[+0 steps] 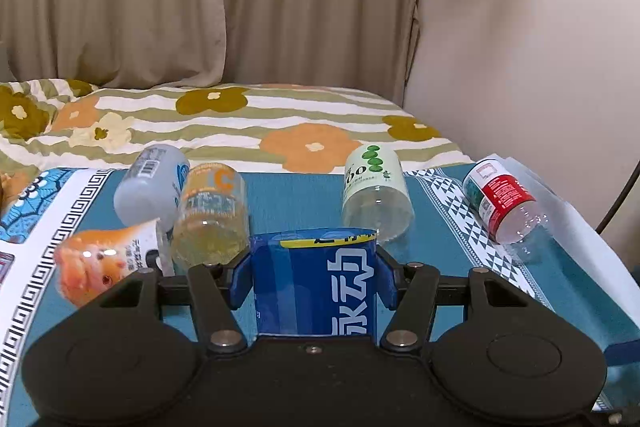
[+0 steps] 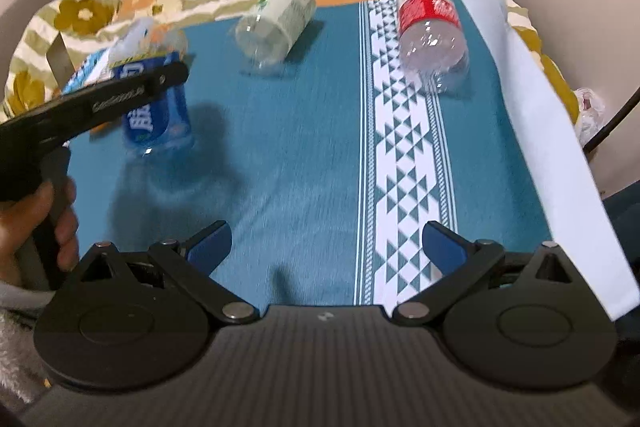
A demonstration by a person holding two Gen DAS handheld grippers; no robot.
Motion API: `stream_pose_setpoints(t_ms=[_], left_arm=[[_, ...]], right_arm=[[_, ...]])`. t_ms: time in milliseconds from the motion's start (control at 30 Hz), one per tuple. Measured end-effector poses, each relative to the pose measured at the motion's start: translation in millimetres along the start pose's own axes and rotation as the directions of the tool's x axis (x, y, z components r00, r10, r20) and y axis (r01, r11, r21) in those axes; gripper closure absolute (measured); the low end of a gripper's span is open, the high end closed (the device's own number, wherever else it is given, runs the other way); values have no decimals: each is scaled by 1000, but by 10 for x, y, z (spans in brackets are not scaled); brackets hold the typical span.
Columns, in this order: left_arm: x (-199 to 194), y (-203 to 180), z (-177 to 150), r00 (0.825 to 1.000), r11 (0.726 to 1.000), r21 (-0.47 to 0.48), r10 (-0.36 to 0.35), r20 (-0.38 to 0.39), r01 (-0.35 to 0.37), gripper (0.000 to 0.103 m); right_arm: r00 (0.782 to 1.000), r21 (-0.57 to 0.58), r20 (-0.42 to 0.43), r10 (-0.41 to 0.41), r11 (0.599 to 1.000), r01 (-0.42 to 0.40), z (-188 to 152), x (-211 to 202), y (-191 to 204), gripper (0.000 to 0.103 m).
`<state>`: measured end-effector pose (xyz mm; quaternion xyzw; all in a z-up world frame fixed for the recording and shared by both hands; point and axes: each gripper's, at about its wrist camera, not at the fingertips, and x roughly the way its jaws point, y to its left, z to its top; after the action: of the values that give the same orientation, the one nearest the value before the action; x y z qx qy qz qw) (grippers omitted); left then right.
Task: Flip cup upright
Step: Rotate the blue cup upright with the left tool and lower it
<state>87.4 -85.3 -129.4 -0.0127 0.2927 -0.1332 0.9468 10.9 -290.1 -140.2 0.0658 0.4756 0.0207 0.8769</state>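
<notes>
Jaws of the left gripper (image 1: 314, 277) are clamped on the blue cup (image 1: 316, 287), held above the teal cloth (image 2: 304, 131) near its left side. Jaws of the right gripper (image 2: 327, 247) are spread wide with nothing between them, over the cloth. A green-label cup (image 2: 276, 23) and a red-label cup (image 2: 432, 31) lie tipped farther back.

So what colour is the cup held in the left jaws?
Blue cup with white lettering and a yellow rim band, clearest in the left wrist view.

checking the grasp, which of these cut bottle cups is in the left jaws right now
The blue-labelled cup, clamped between the left gripper's blue pads. The green-dotted cup, red-labelled cup and orange-labelled cup all lie loose on the cloth.
</notes>
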Motion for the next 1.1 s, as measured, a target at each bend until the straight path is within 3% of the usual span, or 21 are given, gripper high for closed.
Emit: stream_pose_setpoints(t_ms=[267, 400, 667, 733, 800, 1100], left_arm=[[-154, -56, -150, 1000, 998, 59, 0, 23, -1, 39], [-192, -51, -183, 999, 999, 44, -1, -45, 3, 39], [-220, -84, -252, 995, 998, 58, 1, -99, 5, 39], [-216, -85, -249, 994, 999, 52, -4, -110, 10, 34], [-209, -79, -246, 992, 999, 38, -9, -129, 14, 9], [-425, -118, -174, 986, 999, 26, 33, -166, -29, 6]], right_arm=[[1000, -12, -7, 3, 1000, -3, -83, 44, 112, 0], [1000, -8, 1, 6, 1000, -6, -75, 26, 143, 0], [1000, -7, 21, -2, 1000, 2, -93, -42, 155, 0], [1000, -4, 24, -5, 1000, 5, -104, -54, 148, 0], [1000, -1, 26, -7, 1000, 7, -115, -71, 138, 0], [998, 18, 67, 1, 1000, -2, -91, -274, 116, 0]])
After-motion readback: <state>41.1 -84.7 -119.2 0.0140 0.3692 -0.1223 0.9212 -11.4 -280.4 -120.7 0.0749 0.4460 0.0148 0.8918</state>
